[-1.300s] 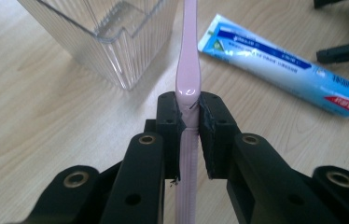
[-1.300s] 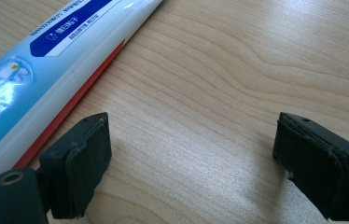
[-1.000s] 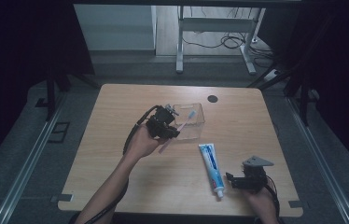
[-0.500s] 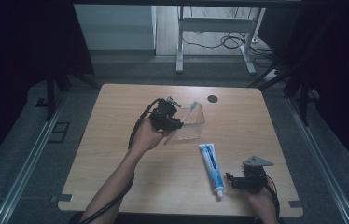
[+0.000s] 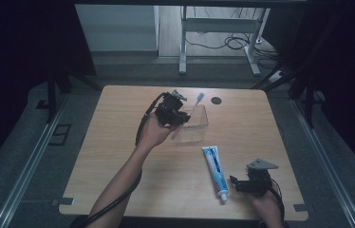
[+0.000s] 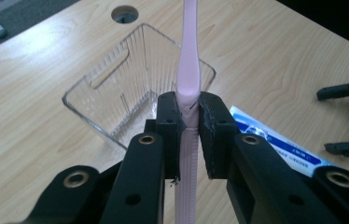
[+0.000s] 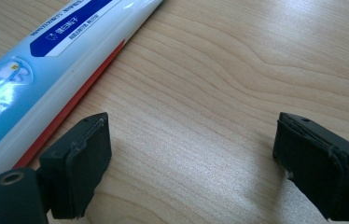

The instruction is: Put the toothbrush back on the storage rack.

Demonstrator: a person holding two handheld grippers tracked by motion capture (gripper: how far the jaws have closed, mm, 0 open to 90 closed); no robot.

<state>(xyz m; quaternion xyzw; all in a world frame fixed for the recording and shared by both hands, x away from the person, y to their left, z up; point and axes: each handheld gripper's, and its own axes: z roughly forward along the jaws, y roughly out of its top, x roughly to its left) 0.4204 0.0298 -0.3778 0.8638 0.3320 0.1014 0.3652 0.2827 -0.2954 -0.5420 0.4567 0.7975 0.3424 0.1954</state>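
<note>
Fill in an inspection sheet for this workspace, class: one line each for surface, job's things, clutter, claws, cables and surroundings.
Surface: light wooden table with a round cable hole.
Job's things: pink plastic toothbrush above the clear ribbed plastic box.
Clutter: blue-and-white toothpaste tube lying flat.
Claws: left claw shut on the toothbrush handle; right claw open beside the tube, low over the table.
Cables: black cable trailing from the left claw; more on the floor behind.
Surroundings: dark; metal desk legs beyond.
</note>
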